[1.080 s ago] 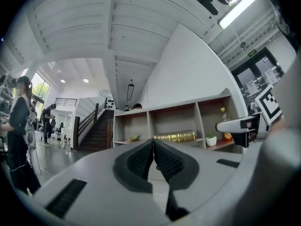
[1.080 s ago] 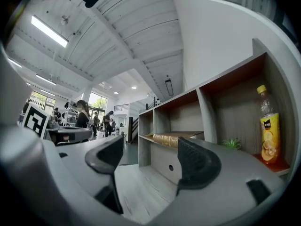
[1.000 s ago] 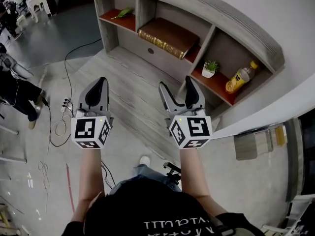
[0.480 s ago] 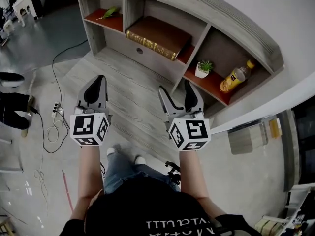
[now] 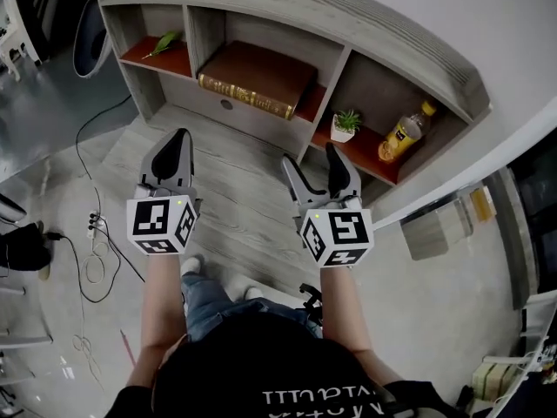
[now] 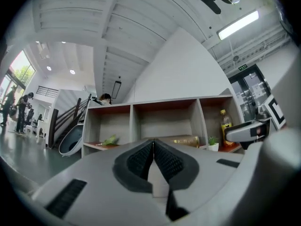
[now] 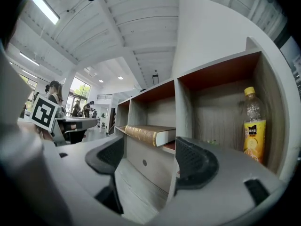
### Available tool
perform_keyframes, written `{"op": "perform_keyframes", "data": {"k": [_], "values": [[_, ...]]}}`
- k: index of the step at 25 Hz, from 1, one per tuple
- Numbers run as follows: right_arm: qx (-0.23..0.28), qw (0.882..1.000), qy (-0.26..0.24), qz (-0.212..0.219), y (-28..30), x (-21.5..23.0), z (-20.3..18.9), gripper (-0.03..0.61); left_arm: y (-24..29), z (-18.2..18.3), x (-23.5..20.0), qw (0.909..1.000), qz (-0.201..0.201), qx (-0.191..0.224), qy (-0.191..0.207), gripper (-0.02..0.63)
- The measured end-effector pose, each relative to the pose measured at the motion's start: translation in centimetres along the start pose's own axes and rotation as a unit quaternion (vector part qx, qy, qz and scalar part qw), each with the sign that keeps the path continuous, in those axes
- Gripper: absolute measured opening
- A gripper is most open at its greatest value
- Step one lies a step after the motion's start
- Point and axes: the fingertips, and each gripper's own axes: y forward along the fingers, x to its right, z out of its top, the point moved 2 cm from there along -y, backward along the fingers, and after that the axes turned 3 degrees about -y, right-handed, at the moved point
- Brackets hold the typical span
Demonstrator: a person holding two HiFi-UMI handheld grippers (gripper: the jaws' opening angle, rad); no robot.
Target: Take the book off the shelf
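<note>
The book (image 5: 257, 81) lies flat in the middle compartment of the shelf (image 5: 287, 11), untouched. The compartment to its right holds a plant (image 5: 346, 124) and a bottle (image 5: 402, 133). Both claws hover before the shelf, apart from it: the right claw (image 5: 315, 165) spread wide and empty, the left claw (image 5: 177, 142) pressed together on nothing.

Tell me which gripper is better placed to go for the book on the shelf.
Probably right. The right gripper has its jaws apart, with the book showing between them in its own view. The left gripper is shut on nothing and would need opening first.
</note>
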Motion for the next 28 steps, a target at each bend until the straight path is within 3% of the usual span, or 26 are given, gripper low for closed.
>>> {"op": "perform_keyframes", "data": {"k": [14, 22, 28], "values": [[-0.004, 0.995, 0.018, -0.102, 5.6, -1.6, 0.3, 0.356, 7.6, -0.6, -5.0, 0.9934, -0.115, 0.002, -0.001, 0.011], [0.004, 0.984, 0.115, -0.137, 9.3, -4.7, 0.5, 0.357, 9.0, -1.5, -9.8, 0.9881, -0.153, -0.004, -0.009, 0.011], [0.016, 0.968, 0.200, -0.152, 11.8, -6.0, 0.2, 0.356, 9.8, -2.0, -11.9, 0.9826, -0.185, -0.004, -0.012, 0.011]]}}
